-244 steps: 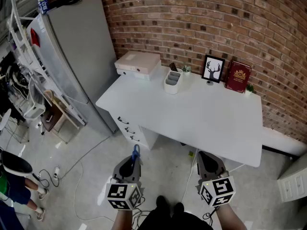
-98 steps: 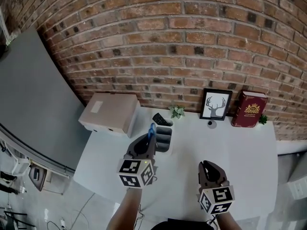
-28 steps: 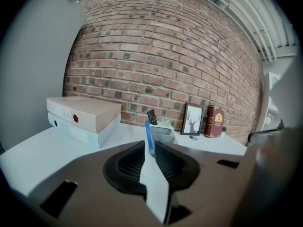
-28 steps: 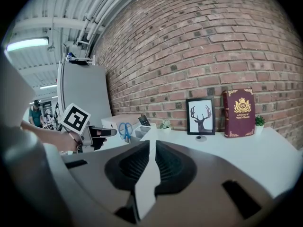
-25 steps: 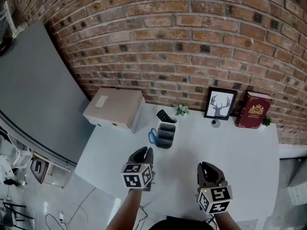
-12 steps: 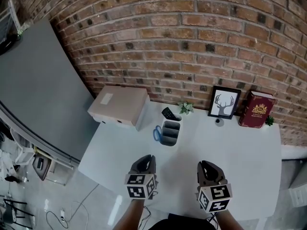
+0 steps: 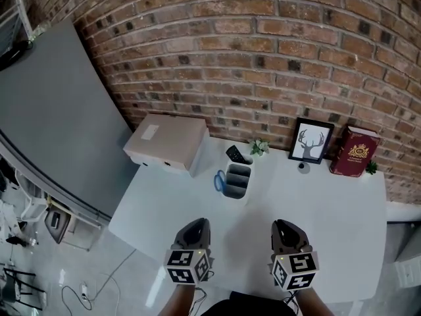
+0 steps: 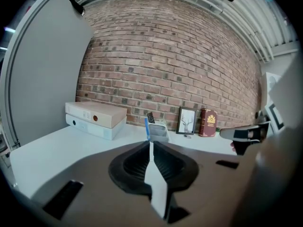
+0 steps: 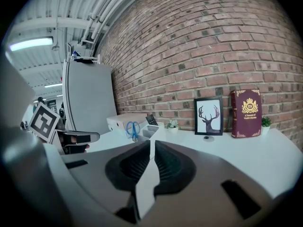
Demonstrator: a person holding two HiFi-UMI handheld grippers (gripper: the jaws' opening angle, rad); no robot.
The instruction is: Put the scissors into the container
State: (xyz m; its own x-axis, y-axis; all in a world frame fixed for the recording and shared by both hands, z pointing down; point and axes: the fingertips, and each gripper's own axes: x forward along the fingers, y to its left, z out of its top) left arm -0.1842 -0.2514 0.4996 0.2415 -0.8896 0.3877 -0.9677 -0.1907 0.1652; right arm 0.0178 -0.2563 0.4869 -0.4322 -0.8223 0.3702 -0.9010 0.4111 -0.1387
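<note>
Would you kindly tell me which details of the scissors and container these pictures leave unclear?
1. Scissors blades: hidden by the container wall in every view; only the blue handles show.
2. Black item at the container's far end: too small to identify, head view.
3. Small object before the deer picture: too small, all views.

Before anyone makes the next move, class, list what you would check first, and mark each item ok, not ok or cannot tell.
1. Scissors in the container: ok, blue handles stick up at one end.
2. Blades seated fully: cannot tell, hidden inside.
3. Container upright on the table: ok.
4. Left gripper empty: ok, jaws together, nothing between.
5. Right gripper empty: ok, jaws together, nothing between.
6. Both grippers apart from the container: ok, near the table's front edge.
</note>
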